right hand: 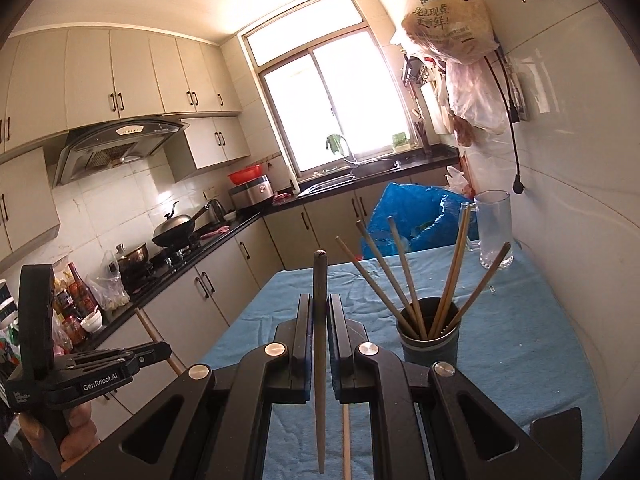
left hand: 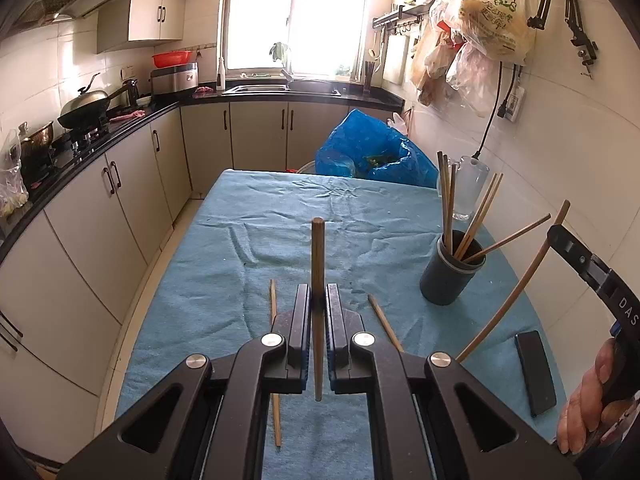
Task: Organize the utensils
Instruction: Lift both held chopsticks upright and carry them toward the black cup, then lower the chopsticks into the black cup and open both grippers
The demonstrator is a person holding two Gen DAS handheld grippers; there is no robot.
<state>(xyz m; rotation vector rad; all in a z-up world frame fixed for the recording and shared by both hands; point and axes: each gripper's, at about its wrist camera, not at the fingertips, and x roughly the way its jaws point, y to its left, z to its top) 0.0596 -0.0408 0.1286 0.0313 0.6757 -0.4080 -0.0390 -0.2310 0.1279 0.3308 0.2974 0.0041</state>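
While both claws are clenched | left gripper [left hand: 318, 300] pinches a chopstick [left hand: 318, 256] upright; right gripper [right hand: 319, 308] pinches another chopstick [right hand: 320, 280] | near holder cup [left hand: 448, 280] | light, stiff, slick; likely grip mid-shaft.

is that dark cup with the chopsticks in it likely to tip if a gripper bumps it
Possibly. The dark round holder cup is narrow and tall, and its wooden chopsticks splay well above the rim, giving leverage. The wrinkled blue cloth underneath probably makes it drag rather than slide.
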